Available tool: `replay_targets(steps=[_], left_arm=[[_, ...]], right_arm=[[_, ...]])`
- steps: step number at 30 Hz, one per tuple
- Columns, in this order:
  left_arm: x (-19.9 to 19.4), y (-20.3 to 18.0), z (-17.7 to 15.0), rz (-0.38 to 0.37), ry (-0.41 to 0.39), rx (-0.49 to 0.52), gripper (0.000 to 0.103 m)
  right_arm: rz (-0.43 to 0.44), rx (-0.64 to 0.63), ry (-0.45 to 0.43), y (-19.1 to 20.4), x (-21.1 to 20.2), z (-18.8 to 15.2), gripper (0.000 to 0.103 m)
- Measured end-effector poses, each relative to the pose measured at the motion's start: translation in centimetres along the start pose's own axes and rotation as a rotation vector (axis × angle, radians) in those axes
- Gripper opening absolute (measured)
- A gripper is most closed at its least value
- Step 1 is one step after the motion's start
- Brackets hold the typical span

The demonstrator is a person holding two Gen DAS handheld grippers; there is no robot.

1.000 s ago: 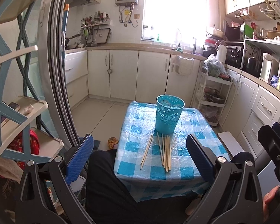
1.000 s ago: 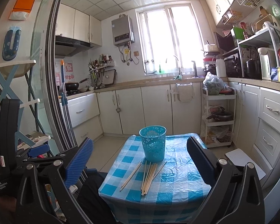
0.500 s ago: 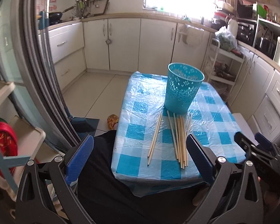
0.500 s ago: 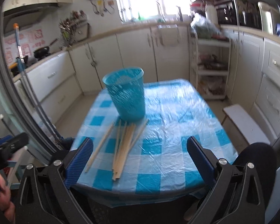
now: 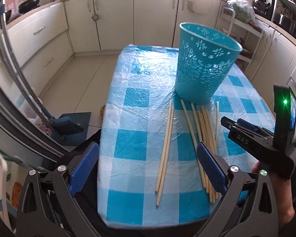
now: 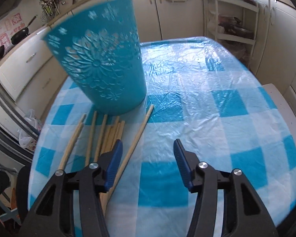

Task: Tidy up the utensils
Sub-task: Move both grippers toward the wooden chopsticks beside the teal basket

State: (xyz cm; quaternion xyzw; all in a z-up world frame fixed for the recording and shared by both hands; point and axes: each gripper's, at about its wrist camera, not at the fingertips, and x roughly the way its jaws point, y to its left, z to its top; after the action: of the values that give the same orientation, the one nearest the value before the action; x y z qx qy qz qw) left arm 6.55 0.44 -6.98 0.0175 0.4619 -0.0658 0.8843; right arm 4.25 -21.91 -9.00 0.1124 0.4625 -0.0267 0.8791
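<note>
Hovering above the table's near edge, the left gripper (image 5: 147, 166) has its jaws spread wide around nothing. Wooden chopsticks (image 5: 164, 140) lie loose on the checkered tablecloth (image 5: 128, 130) just before the upright teal basket (image 5: 204, 67). Farther right, the right gripper (image 6: 147, 163) hangs parted, empty, beside the sticks.

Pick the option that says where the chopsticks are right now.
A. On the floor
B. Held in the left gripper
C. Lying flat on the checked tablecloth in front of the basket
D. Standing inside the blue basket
C: the chopsticks lie flat on the tablecloth just in front of the basket, and both grippers are open and empty.
</note>
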Motion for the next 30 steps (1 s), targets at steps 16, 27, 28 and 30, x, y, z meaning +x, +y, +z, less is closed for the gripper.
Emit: replay_targets(steps=[16, 27, 28, 30], left_arm=[[10.6, -1.4, 3.8, 0.032, 0.118, 0.098, 0.075], [12.2, -2.2, 5.2, 0.013, 0.145, 0.129, 0.049], [12.4, -2.3, 5.4, 0.006, 0.156, 0.132, 0.044], [12.7, -2.3, 5.2, -0.003, 0.166, 0.132, 0.037]], right_arm=[[0.081, -0.436, 0.088, 0.6, 1.1, 2.8, 0.012], [0.170, -0.408, 0.087, 0.8, 1.1, 3.2, 0.012], [0.179, -0.399, 0.085, 0.3, 0.9, 2.9, 0.013], [0.185, -0.389, 0.084, 0.3, 1.1, 2.7, 0.014]])
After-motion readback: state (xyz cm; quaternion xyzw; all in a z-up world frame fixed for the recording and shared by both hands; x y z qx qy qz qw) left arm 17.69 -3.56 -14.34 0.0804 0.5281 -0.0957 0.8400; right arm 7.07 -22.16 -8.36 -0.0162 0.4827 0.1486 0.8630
